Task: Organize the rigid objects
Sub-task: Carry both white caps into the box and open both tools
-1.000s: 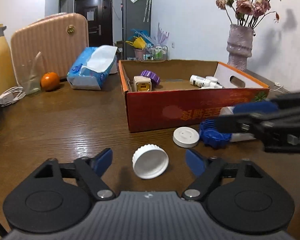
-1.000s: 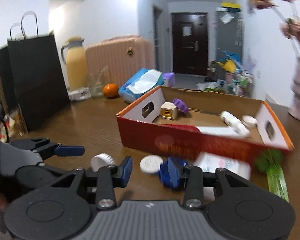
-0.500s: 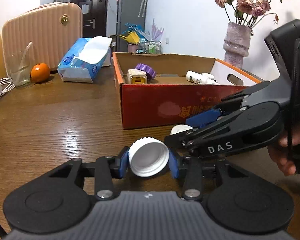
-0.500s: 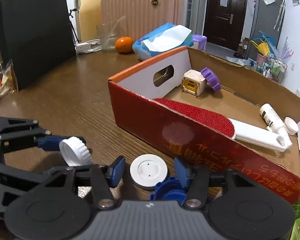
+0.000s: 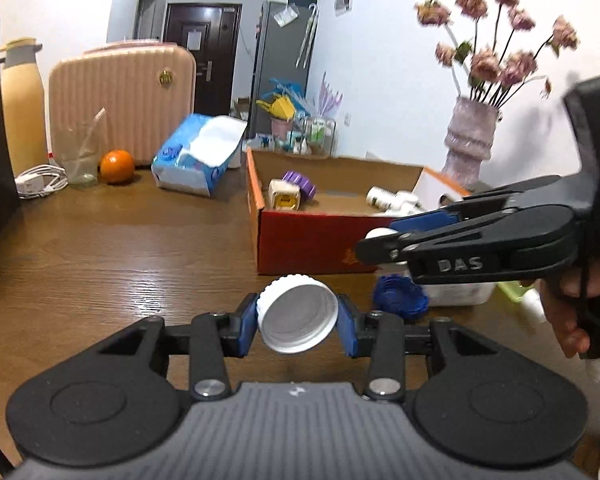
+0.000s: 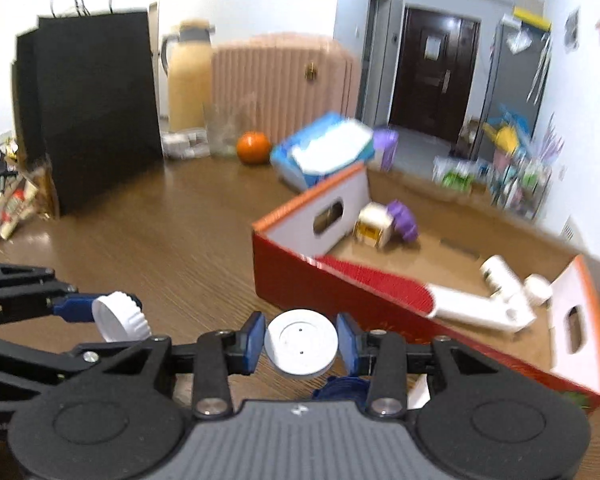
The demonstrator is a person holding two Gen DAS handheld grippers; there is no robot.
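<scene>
On the brown wooden surface (image 5: 100,248) we see a red cardboard box (image 5: 304,236). Our left claw (image 5: 298,322) pinches a ribbed white plastic cap (image 5: 298,318), lifted clear. Our right claw (image 6: 302,344) is closing around a flat white round disc (image 6: 301,342), seemingly gripping it above a blue ribbed lid (image 5: 400,300).

The left gripper (image 5: 298,322) is seen at the lower centre of its own view, its 2 blue pads (image 5: 247,326) pressed against a ribbed white cap (image 5: 298,314), which is held tilted with its hollow side toward the camera. The right gripper (image 6: 301,343) is seen at the lower centre of its view; its jaws are closing on a flat white disc (image 6: 301,342), and the pads appear to touch the rim, though blur leaves this uncertain. The person's hand (image 5: 572,312) is seen at the right edge of the left view, wrapped around the black handle.
</scene>
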